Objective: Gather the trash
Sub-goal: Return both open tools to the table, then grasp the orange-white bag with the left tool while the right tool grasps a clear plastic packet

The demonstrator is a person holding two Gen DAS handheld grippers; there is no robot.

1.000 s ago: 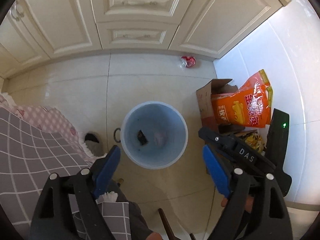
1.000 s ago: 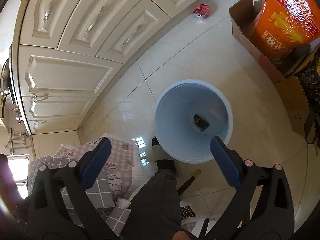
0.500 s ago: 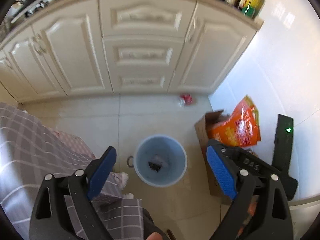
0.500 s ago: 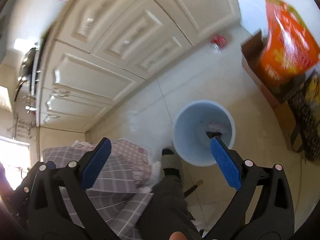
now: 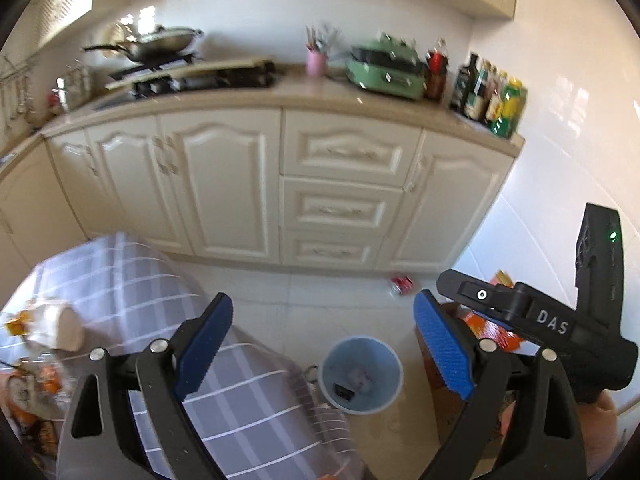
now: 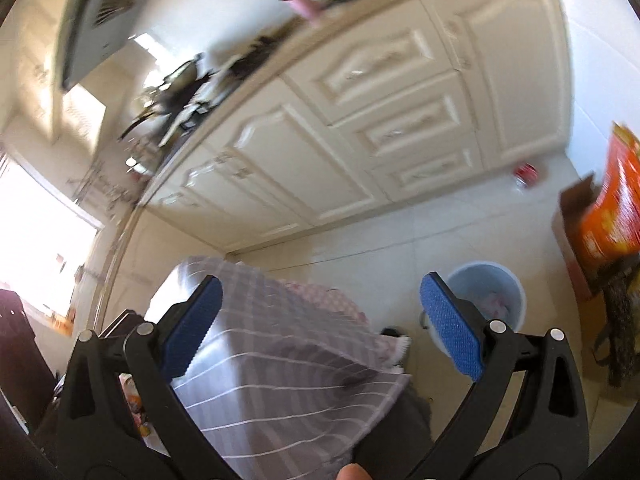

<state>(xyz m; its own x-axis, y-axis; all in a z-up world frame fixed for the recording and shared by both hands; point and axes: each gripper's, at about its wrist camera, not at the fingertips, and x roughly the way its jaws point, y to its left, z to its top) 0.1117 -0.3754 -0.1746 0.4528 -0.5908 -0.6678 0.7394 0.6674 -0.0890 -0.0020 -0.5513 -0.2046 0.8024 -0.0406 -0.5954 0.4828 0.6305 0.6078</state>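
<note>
A light blue bin [image 5: 385,398] stands on the tiled floor with a dark scrap [image 5: 345,391] and a pale crumpled piece [image 5: 360,378] inside. My left gripper [image 5: 324,306] hovers high above it, open, with nothing between its blue pads. In the right wrist view the bin [image 6: 516,294] sits low at the right, and my right gripper [image 6: 320,284] is open and empty too. A crushed red can [image 5: 402,283] lies on the floor by the cabinets, also in the right wrist view as a red can [image 6: 526,172]. A paper cup [image 5: 60,326] and orange wrappers [image 5: 16,326] lie on the checked tablecloth [image 5: 132,280].
Cream cabinets [image 5: 224,184] run along the back under a counter holding a wok, a green appliance [image 5: 384,68] and bottles [image 5: 492,96]. A cardboard box [image 6: 568,216] with an orange bag [image 6: 608,208] stands by the right wall. A black housing marked DAS [image 5: 552,326] crosses the left wrist view.
Both grippers have risen and tilted up from just above the bin. The bin now looks small and low, and the counter and table top have come into view.
</note>
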